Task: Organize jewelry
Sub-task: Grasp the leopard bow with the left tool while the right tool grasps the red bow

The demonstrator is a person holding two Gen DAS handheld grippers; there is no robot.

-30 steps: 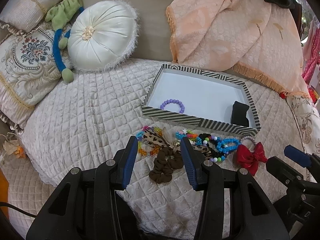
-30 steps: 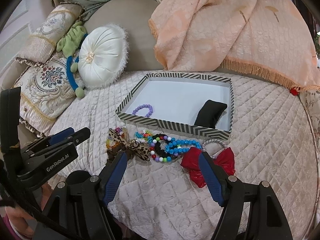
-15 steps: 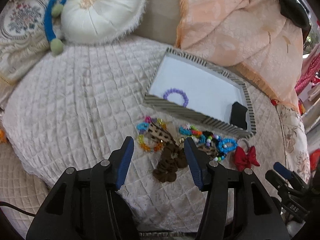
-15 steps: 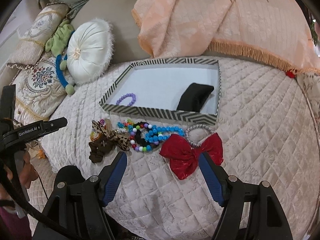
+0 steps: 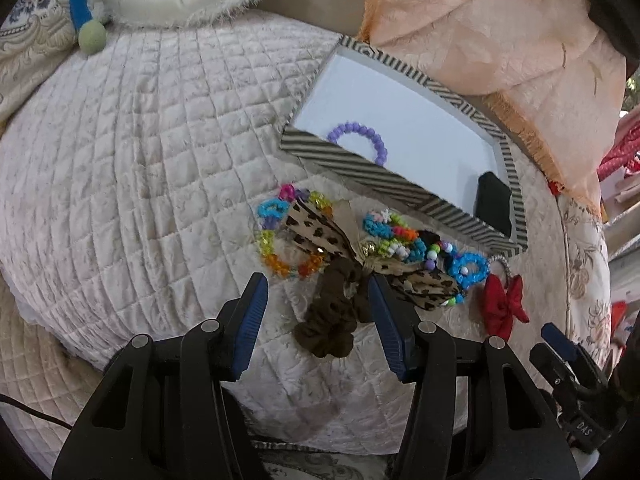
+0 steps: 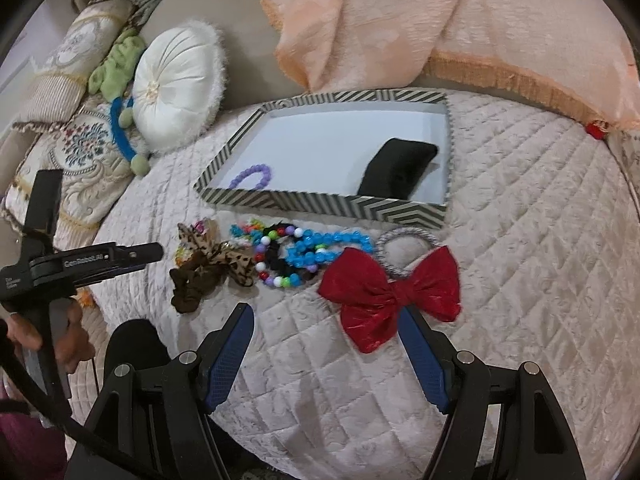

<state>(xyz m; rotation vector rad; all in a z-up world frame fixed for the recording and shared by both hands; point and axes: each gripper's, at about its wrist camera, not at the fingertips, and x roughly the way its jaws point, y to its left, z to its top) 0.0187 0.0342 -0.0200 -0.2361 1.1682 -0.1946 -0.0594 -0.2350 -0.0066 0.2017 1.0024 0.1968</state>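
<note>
A pile of jewelry lies on the quilted bed in front of a striped tray (image 5: 360, 168) (image 6: 320, 202). The tray holds a purple bead bracelet (image 5: 360, 136) (image 6: 252, 176) and a black cushion (image 5: 494, 204) (image 6: 400, 164). My left gripper (image 5: 316, 284) (image 6: 100, 258) hangs open over a brown scrunchie (image 5: 332, 320) (image 6: 188, 284), which lies under a leopard bow (image 5: 320, 232). My right gripper (image 6: 325, 314) (image 5: 560, 344) is open, with the lower edge of a red bow (image 6: 388, 292) (image 5: 502, 304) just ahead of its fingers. Neither gripper holds anything.
A rainbow bead bracelet (image 5: 280, 240), a blue bead bracelet (image 6: 320, 244) and a grey hair tie (image 6: 404, 240) lie in the pile. A round white cushion (image 6: 176, 88), patterned pillows and a peach throw (image 6: 400, 20) stand behind the tray. The bed's edge drops off near both grippers.
My left gripper has dipped and come closer over the scrunchie, with its jaws a little wider. My right gripper has sunk toward the red bow. No item has moved.
</note>
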